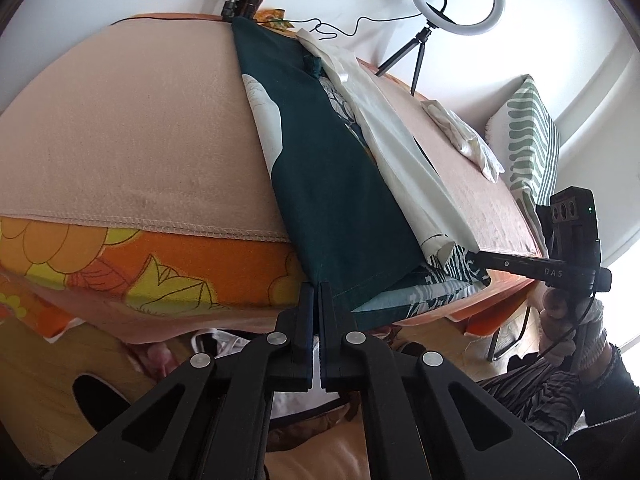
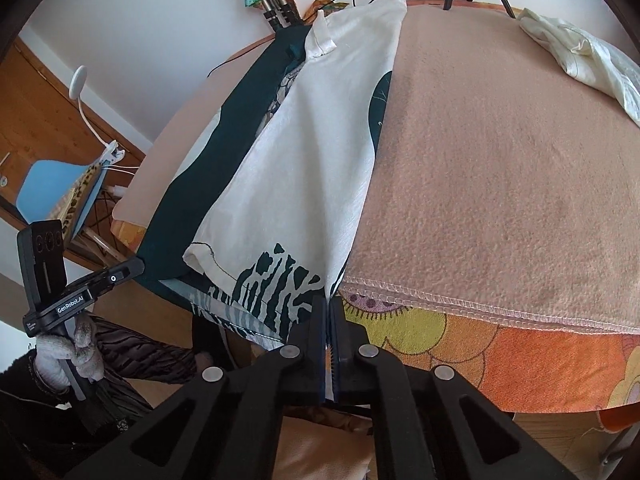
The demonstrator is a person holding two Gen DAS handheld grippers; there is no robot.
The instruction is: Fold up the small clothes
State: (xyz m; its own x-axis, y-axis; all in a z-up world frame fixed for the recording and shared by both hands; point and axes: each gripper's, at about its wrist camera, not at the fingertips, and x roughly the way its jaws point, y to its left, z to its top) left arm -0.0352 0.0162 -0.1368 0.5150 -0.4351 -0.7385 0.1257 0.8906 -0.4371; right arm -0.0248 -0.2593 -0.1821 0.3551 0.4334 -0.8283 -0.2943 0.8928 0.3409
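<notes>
- Peach fleece blanket (image 2: 500, 168) covers the bench, over an orange flowered cloth (image 1: 168, 264) that hangs at the near edge.
- At 6 o'clock in the left wrist view, the left hand-held gripper (image 1: 316, 292) is clamped on the near hem of the dark green garment (image 1: 320, 184).
- The right hand-held gripper (image 2: 330, 308) is also closed, pinching the near hem of the white garment half (image 2: 304, 152).
- I judge both corners should rise together, at equal height, then travel toward 12 o'clock to lay the hem flat.
- Keep the cloth lightly stretched between both grips; slack would make wrinkles.
- Far at 1 o'clock, a crumpled cream garment (image 2: 580, 52) waits, well apart.
</notes>
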